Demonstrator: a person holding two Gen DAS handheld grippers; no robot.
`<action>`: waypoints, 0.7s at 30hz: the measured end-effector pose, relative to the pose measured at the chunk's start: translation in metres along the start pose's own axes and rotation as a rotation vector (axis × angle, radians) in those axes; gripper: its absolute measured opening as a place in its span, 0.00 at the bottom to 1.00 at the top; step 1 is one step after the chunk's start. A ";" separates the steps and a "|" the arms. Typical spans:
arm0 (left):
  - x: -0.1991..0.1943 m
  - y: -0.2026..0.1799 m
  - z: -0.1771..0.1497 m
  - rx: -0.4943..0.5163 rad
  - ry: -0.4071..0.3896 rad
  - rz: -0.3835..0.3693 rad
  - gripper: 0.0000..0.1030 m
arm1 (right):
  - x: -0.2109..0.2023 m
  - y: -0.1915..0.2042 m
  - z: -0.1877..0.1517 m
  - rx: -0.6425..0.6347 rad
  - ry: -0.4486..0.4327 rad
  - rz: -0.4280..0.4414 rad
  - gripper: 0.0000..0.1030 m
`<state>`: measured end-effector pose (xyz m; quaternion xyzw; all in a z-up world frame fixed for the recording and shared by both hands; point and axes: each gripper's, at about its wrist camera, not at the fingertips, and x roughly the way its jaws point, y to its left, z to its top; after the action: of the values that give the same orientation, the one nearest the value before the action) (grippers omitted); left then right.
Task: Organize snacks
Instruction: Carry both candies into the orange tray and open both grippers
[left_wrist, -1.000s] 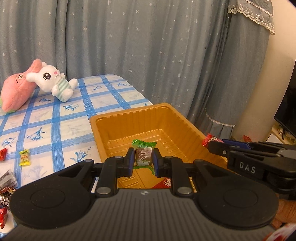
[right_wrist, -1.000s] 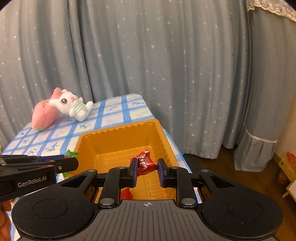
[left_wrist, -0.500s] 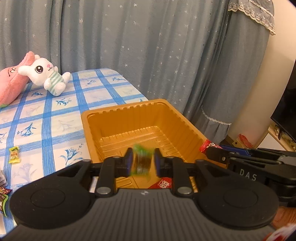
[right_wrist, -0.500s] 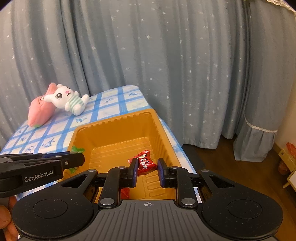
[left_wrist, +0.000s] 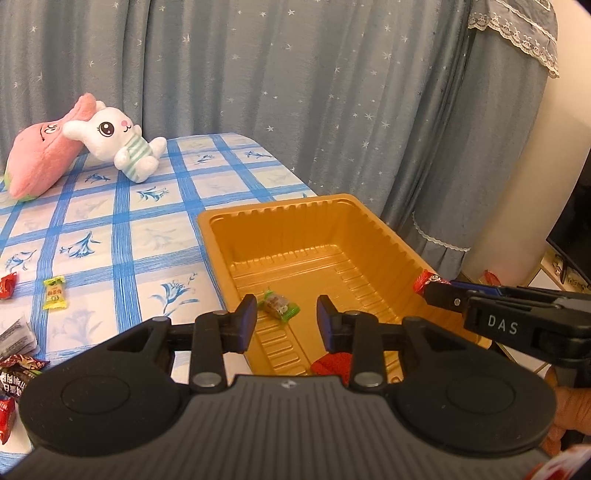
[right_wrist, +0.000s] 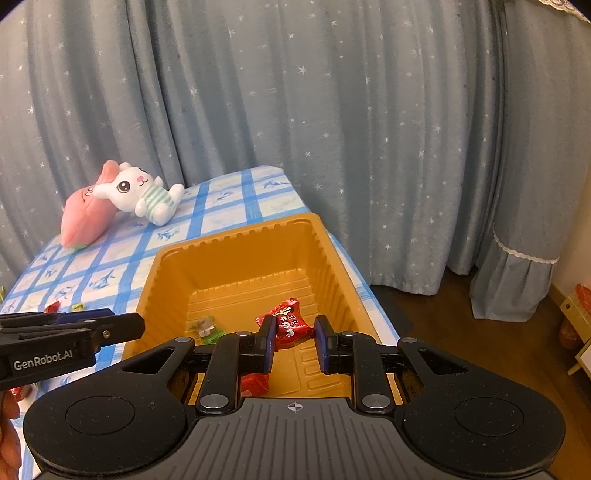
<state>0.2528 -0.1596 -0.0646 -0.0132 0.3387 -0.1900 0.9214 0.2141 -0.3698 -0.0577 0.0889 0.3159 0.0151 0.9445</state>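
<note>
Left wrist view: a second ago the left gripper (left_wrist: 284, 319) pinched a green-wrapped candy (left_wrist: 279, 305); its fingers have just been opening, and the candy now lies loose on the ribbed floor of the orange tray (left_wrist: 295, 218), below and beyond the gap between the fingertips, touching neither. The fingers stand slightly apart with nothing in them. A red wrapper (left_wrist: 330, 365) at the tray's near end is half hidden behind the right finger. Loose candies on the checked worktop (left_wrist: 122, 221) are cut off by the left edge, their print too small to read. The right gripper enters from the right, a red end of wrapper showing at its tip.

Right wrist view: the right gripper (right_wrist: 294, 338) is unchanged from a second ago, its fingers closed on a red-wrapped candy (right_wrist: 290, 325) held above the tray's (right_wrist: 236, 240) near end. The candy sits between the fingertips and sticks out past them. The green-wrapped candy (right_wrist: 206, 328) lies on the tray floor, left of the fingers and partly behind the left one. Another red wrapper (right_wrist: 254, 384) shows only in part beneath the fingers. The left gripper's (right_wrist: 138, 326) tip reaches in over the tray's left rim.
</note>
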 end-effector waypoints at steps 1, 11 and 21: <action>-0.001 0.001 0.000 -0.002 -0.001 0.001 0.30 | -0.001 0.000 0.000 0.000 -0.002 0.001 0.22; -0.003 0.007 -0.006 -0.011 0.002 0.015 0.32 | -0.002 0.000 0.001 0.039 -0.039 0.010 0.64; -0.017 0.016 -0.012 -0.020 -0.008 0.027 0.33 | -0.008 0.001 0.003 0.045 -0.064 0.013 0.64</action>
<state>0.2390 -0.1375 -0.0655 -0.0183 0.3372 -0.1742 0.9250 0.2096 -0.3695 -0.0509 0.1126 0.2850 0.0115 0.9518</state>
